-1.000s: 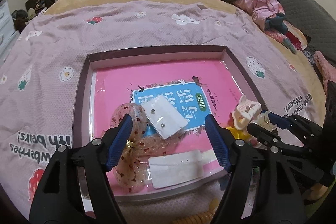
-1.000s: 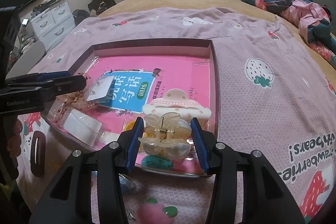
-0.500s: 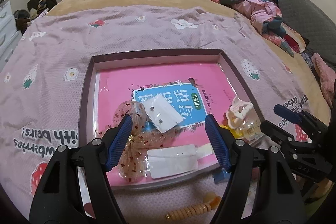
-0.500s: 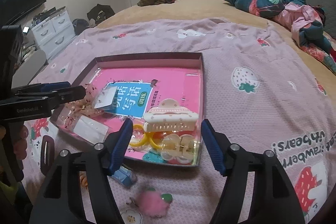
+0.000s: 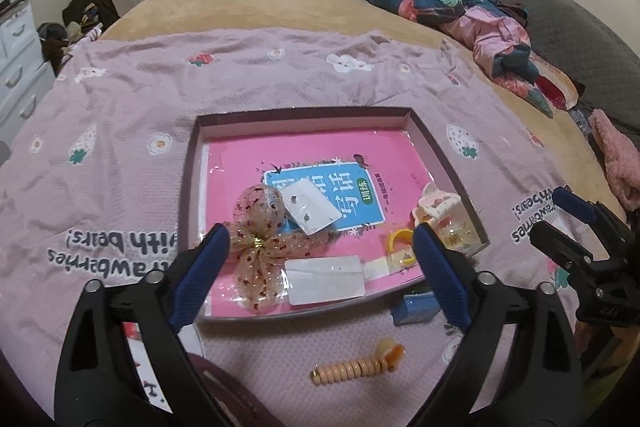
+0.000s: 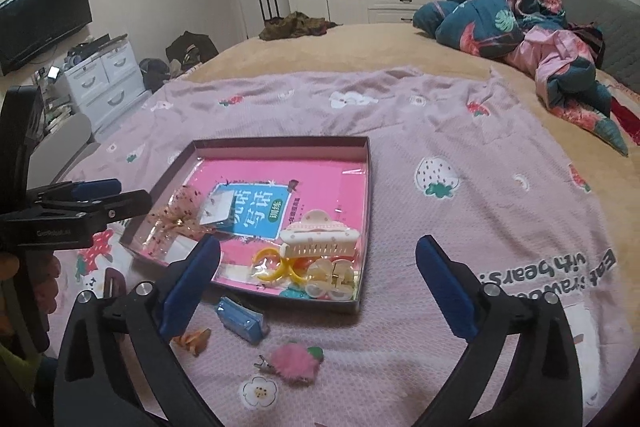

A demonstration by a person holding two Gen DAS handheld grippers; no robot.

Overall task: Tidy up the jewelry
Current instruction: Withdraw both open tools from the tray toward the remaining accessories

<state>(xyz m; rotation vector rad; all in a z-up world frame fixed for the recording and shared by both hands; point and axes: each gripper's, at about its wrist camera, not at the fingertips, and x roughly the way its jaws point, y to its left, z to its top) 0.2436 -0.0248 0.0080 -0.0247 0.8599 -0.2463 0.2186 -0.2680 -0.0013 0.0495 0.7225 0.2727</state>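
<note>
A shallow box tray (image 5: 304, 111) (image 6: 366, 179) with a pink book as its floor lies on the bed. In it are a sequined bow (image 5: 260, 247), earring cards (image 5: 310, 207), a cream claw clip (image 6: 318, 241), a clear claw clip (image 6: 332, 277) and yellow rings (image 6: 272, 263). On the blanket near the tray lie a peach spiral hair tie (image 5: 356, 367), a blue box (image 6: 240, 319), a pink fluffy clip (image 6: 294, 365) and an orange clip (image 6: 194, 341). My left gripper (image 5: 320, 267) is open and empty over the tray's near edge. My right gripper (image 6: 318, 281) is open and empty above the tray's near right corner.
A pink strawberry-print blanket (image 6: 460, 147) covers the bed. Crumpled bedding and clothes (image 6: 520, 23) lie at the far right. White drawers (image 6: 108, 83) and a television (image 6: 44, 19) stand at the left. A dark brown strap (image 5: 224, 383) lies under my left gripper.
My right gripper opened, left the clear claw clip in the tray's near right corner and pulled back and up. My left gripper also drew back, so more blanket shows.
</note>
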